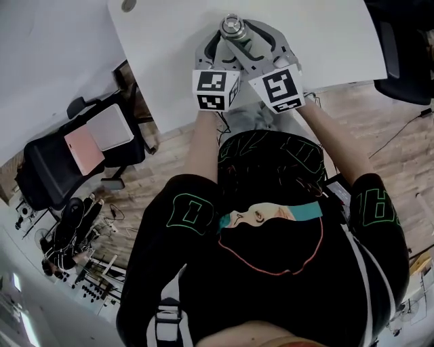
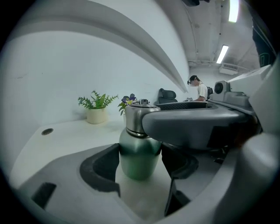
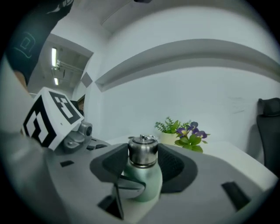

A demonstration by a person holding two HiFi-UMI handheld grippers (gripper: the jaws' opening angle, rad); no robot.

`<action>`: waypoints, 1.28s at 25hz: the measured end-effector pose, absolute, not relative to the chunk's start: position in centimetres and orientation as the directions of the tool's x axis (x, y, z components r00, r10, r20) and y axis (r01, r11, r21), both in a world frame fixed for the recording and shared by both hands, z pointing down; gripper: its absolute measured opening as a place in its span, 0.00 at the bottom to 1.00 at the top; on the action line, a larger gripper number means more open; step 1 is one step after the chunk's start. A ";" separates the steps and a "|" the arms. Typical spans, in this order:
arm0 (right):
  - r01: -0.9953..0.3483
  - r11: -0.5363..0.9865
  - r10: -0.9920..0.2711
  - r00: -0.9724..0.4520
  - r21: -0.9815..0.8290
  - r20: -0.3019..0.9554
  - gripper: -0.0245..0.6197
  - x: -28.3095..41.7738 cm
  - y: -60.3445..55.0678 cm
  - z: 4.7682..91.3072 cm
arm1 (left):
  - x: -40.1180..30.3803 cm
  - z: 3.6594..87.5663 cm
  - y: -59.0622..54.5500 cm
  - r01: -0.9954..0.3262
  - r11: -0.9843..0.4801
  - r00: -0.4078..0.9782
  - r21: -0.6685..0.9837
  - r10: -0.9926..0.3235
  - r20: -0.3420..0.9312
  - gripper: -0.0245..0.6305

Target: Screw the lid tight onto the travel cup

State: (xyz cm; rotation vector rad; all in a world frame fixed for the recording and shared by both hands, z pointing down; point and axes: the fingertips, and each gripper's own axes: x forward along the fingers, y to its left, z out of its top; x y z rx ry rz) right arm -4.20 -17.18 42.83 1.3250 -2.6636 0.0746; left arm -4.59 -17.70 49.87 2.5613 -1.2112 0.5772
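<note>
The travel cup stands upright on the white table, a pale green body with a steel lid on top. My left gripper is shut on the cup's body, its dark pads pressed against both sides. In the left gripper view the right gripper's grey jaw crosses above at lid height. My right gripper is shut on the steel lid, one ribbed pad on each side. Both grippers reach in from the table's near edge, their marker cubes side by side.
A potted plant and purple flowers stand on the table beyond the cup. The tabletop has a round hole at the far left. An office chair with flat pink and white items stands on the floor at the left.
</note>
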 end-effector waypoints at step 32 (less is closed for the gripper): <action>-0.229 0.969 -0.202 -0.950 -0.092 0.236 0.38 -4.3 -18.0 42.7 | -4.8 50.6 -17.8 -0.754 -0.656 0.569 -0.020 -0.668 0.479 0.51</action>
